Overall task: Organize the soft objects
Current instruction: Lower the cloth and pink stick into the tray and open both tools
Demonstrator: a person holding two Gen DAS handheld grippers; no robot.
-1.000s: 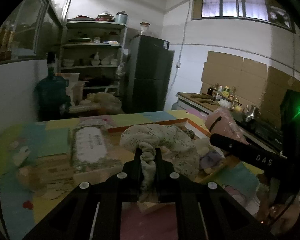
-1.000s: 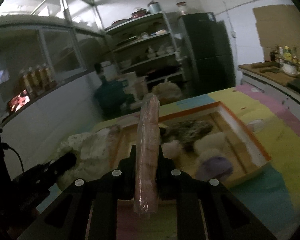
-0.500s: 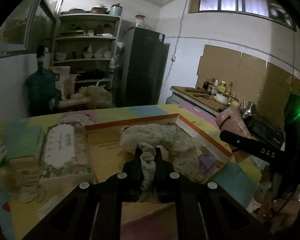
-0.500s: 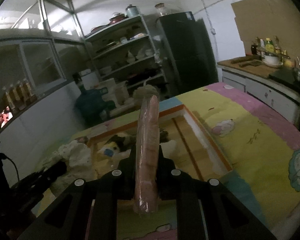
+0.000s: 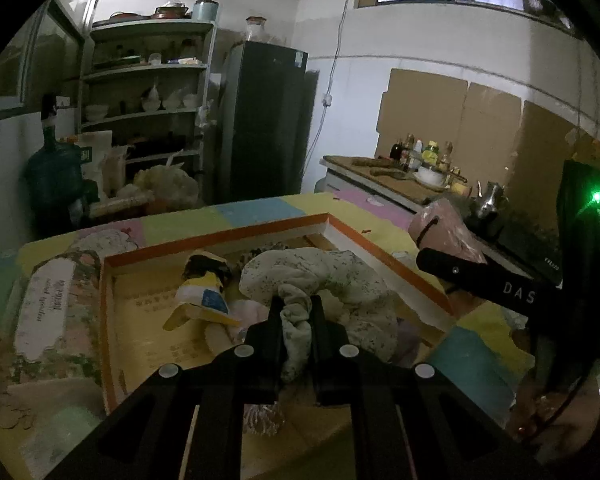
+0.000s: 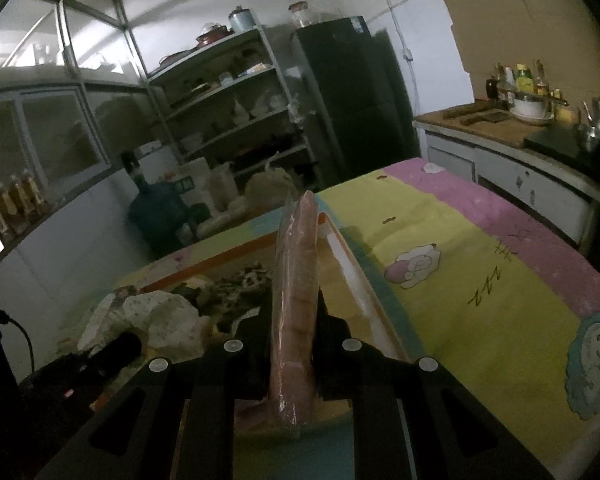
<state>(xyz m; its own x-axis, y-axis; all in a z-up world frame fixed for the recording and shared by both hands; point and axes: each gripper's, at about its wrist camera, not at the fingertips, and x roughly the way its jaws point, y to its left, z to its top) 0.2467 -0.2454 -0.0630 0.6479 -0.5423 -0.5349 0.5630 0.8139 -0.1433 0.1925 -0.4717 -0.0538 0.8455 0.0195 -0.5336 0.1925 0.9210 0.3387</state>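
Speckled cream fabric, bunched into a wad, is getting pinched tight by the left gripper [image 5: 296, 320], and the rest of that speckled cloth [image 5: 320, 280] is draping over the right half of the orange-rimmed tray [image 5: 384, 256]. Right gripper [image 6: 294, 320] is clamping down on a pink plastic-wrapped bundle [image 6: 294, 280], which is sticking up edge-on just over the tray's right rim. Inside the tray a yellow and white pouch [image 5: 204, 300] is lying near the middle. Tray is sitting on a pastel cartoon mat [image 6: 460, 280], with a floral box lid [image 5: 48, 304] just beside its left edge.
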